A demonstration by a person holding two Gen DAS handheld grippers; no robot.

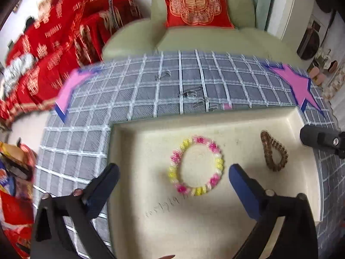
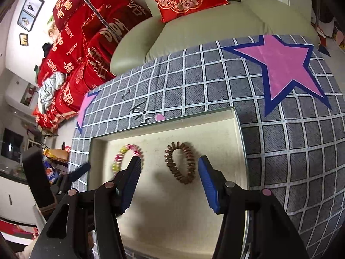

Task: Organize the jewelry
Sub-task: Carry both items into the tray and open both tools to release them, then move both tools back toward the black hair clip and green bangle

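Observation:
A pink, yellow and white beaded bracelet (image 1: 196, 165) lies flat in a cream tray (image 1: 215, 120). A brown spiral coil ring (image 1: 273, 151) lies to its right in the same tray. My left gripper (image 1: 173, 174) is open and empty, just above and in front of the bracelet. In the right wrist view the brown coil (image 2: 180, 165) lies between the fingers of my right gripper (image 2: 170, 168), which is open and empty above it. The bracelet (image 2: 127, 157) is partly hidden behind the right gripper's left finger. The left gripper's fingertip (image 2: 78, 172) shows at the tray's left edge (image 2: 91, 161).
The tray sits on a grey checked cloth (image 1: 129, 99) with pink-and-blue stars (image 2: 280, 64) at its corners. Several dark hairpins (image 1: 194, 95) lie on the cloth behind the tray. A pale green sofa with a red cushion (image 1: 196, 6) stands behind; red bedding (image 2: 86, 49) lies to the left.

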